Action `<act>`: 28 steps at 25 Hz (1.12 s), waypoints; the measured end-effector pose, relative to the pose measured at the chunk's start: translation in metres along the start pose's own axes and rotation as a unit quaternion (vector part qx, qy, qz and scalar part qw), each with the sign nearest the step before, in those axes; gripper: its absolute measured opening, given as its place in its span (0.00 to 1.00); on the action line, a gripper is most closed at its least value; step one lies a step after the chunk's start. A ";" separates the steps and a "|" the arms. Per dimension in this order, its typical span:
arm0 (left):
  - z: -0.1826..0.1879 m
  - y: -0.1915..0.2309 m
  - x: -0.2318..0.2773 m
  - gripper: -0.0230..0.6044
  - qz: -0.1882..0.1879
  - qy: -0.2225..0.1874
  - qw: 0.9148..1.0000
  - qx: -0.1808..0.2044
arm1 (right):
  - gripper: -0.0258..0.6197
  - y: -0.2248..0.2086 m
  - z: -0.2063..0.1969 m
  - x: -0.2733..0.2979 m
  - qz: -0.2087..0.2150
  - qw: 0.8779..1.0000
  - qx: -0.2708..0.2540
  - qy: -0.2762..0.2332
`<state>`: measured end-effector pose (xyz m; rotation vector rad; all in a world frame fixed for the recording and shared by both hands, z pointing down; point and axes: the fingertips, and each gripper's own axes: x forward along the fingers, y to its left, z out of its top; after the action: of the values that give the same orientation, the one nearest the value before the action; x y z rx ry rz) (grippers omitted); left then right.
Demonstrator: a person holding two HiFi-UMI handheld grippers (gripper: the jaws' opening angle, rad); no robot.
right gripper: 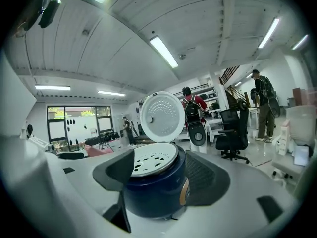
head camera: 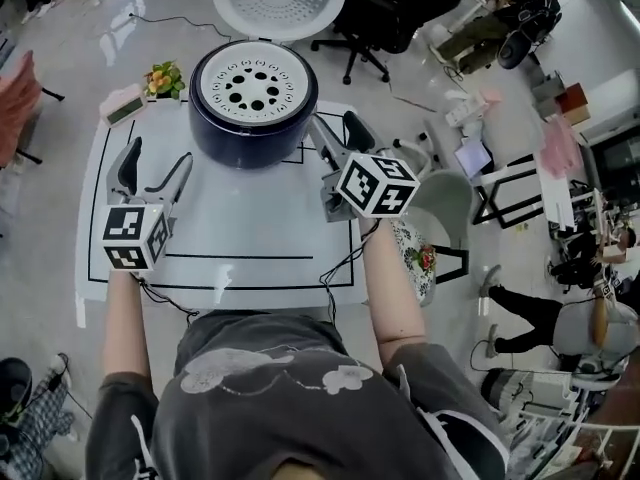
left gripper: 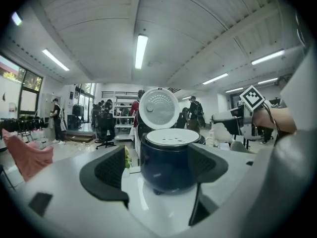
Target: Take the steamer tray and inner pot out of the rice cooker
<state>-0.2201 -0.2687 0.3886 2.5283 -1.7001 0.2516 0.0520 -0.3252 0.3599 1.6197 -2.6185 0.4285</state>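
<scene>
Hovering, jaws spread wide and empty: left gripper (head camera: pixel 160 158) at 8 o'clock of the rice cooker (head camera: pixel 252 118), right gripper (head camera: pixel 338 133) at 4. On top, steamer tray (head camera: pixel 253 86) still seated, inner pot hidden beneath; nothing out yet.

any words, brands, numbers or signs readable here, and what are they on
No text reads in any view.
Marker cubes on the left gripper and right gripper: black-and-white squares, no letters.
Rice cooker: gold badge on its side, too blurred to read.
Small box beside the cooker: face too small to read.
</scene>
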 end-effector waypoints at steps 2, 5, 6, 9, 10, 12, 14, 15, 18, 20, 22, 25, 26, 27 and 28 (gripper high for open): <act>0.005 0.006 0.016 0.66 -0.015 -0.004 1.000 -0.002 | 0.52 -0.004 0.005 0.016 -0.008 1.000 -0.003 0.009; 0.013 0.013 0.038 0.66 -0.027 -0.014 1.000 -0.001 | 0.52 -0.012 0.009 0.041 -0.019 0.999 -0.016 0.033; 0.015 0.016 0.044 0.66 -0.028 -0.018 0.999 0.003 | 0.52 -0.013 0.010 0.051 -0.021 0.999 -0.023 0.044; 0.013 0.022 0.059 0.66 -0.031 -0.025 0.999 0.015 | 0.52 -0.013 0.007 0.078 -0.017 0.995 -0.056 0.084; 0.010 0.022 0.063 0.66 -0.034 -0.022 0.999 0.013 | 0.52 -0.013 0.005 0.086 -0.017 0.993 -0.069 0.097; 0.002 0.024 0.071 0.66 -0.040 -0.015 0.999 0.002 | 0.52 -0.015 0.000 0.101 -0.020 0.988 -0.095 0.119; -0.002 0.028 0.077 0.66 -0.042 -0.012 0.999 -0.003 | 0.52 -0.019 -0.005 0.117 -0.026 0.983 -0.117 0.141; -0.003 0.031 0.079 0.66 -0.041 -0.011 0.999 -0.002 | 0.52 -0.021 -0.007 0.124 -0.029 0.979 -0.129 0.153; -0.007 0.035 0.085 0.66 -0.041 -0.007 0.999 0.000 | 0.52 -0.029 -0.014 0.140 -0.036 0.967 -0.164 0.191; -0.010 0.036 0.088 0.66 -0.044 -0.004 0.999 -0.006 | 0.52 -0.034 -0.019 0.148 -0.039 0.958 -0.188 0.214; -0.013 0.035 0.090 0.66 -0.047 -0.001 0.999 -0.011 | 0.52 -0.037 -0.025 0.155 -0.038 0.948 -0.207 0.238; -0.014 0.036 0.091 0.66 -0.049 0.000 0.999 -0.017 | 0.52 -0.042 -0.033 0.165 -0.037 0.934 -0.226 0.274; -0.014 0.037 0.091 0.66 -0.048 0.001 0.999 -0.020 | 0.52 -0.046 -0.035 0.168 -0.041 0.930 -0.232 0.281; -0.015 0.038 0.091 0.66 -0.048 0.002 0.999 -0.022 | 0.52 -0.050 -0.037 0.171 -0.048 0.927 -0.240 0.285; -0.016 0.038 0.092 0.66 -0.047 0.002 0.999 -0.024 | 0.52 -0.054 -0.038 0.174 -0.053 0.924 -0.246 0.289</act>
<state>-0.2232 -0.3646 0.4202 2.5619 -1.5620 0.2082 0.0155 -0.4897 0.4379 1.2229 -1.9777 0.1756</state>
